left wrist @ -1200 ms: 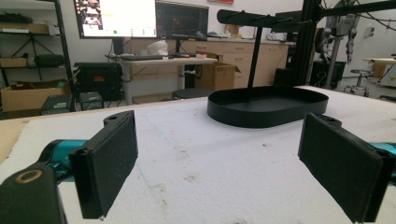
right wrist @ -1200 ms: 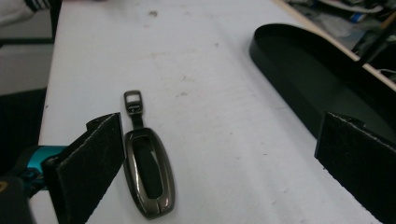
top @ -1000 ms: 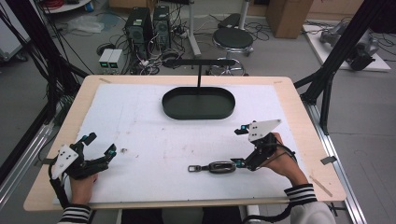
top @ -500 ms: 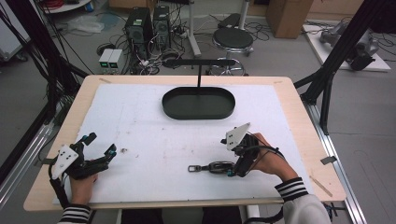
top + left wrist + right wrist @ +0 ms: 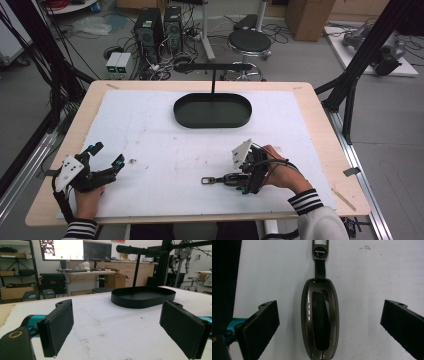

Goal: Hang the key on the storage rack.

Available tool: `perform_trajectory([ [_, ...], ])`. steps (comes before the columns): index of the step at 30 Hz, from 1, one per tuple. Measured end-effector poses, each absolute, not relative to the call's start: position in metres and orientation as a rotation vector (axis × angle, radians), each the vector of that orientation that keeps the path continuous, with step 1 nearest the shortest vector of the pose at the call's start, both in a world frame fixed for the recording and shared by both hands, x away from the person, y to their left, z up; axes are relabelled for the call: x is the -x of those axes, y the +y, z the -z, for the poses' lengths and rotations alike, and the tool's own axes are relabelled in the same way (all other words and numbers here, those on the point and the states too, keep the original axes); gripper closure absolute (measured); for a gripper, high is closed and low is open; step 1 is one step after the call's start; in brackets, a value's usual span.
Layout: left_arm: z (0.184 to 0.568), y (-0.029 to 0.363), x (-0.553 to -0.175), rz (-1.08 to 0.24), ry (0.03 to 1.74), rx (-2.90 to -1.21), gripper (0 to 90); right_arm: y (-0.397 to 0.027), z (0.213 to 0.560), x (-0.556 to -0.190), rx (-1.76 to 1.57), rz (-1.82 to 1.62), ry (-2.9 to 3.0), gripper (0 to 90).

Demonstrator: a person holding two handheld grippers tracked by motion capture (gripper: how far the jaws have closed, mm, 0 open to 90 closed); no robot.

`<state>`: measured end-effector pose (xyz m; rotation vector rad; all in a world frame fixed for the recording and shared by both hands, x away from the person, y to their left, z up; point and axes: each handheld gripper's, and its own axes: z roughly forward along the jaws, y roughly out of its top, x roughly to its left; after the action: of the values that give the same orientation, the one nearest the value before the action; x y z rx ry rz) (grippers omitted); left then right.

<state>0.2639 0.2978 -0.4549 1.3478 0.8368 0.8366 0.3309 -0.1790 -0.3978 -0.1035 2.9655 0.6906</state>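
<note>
A dark bronze key fob (image 5: 220,179) with a short strap and metal ring lies flat on the white mat near the table's front. My right gripper (image 5: 246,178) hovers right over it, open. In the right gripper view the key fob (image 5: 320,320) lies lengthwise between the two spread jaws, touching neither, with its strap pointing away. At the front left, my left gripper (image 5: 107,155) rests low over the mat, held by a hand. It is open with nothing between its fingers (image 5: 58,327).
A black oval tray (image 5: 212,125) sits at the back middle of the mat, with a black T-shaped stand (image 5: 213,66) rising from it; the tray (image 5: 140,302) lies well ahead of the left gripper. Bare white mat spreads between both grippers and the tray.
My right gripper has moved left and tipped down over the key fob, so its jaws now straddle it. The left gripper has stayed in place.
</note>
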Motion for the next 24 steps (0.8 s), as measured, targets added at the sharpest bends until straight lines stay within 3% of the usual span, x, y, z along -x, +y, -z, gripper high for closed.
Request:
perform_trajectory([
  [13, 0.455, 0.297, -0.264, -0.836, 0.834, -1.347, 12.4, -0.172, 0.406, -0.332, 0.107, -0.593, 3.022, 6.7],
  [15, 0.455, 0.297, -0.264, -0.836, 0.835, -1.347, 12.4, -0.171, 0.406, -0.333, 0.108, -0.571, 3.048, 15.0],
  [23, 0.455, 0.297, -0.264, -0.835, 0.835, -1.347, 12.4, -0.169, 0.409, -0.333, 0.089, -0.518, 3.072, 20.7],
  [24, 0.455, 0.297, -0.264, -0.835, 0.835, -1.347, 12.4, -0.168, 0.409, -0.334, 0.086, -0.52, 3.076, 25.9],
])
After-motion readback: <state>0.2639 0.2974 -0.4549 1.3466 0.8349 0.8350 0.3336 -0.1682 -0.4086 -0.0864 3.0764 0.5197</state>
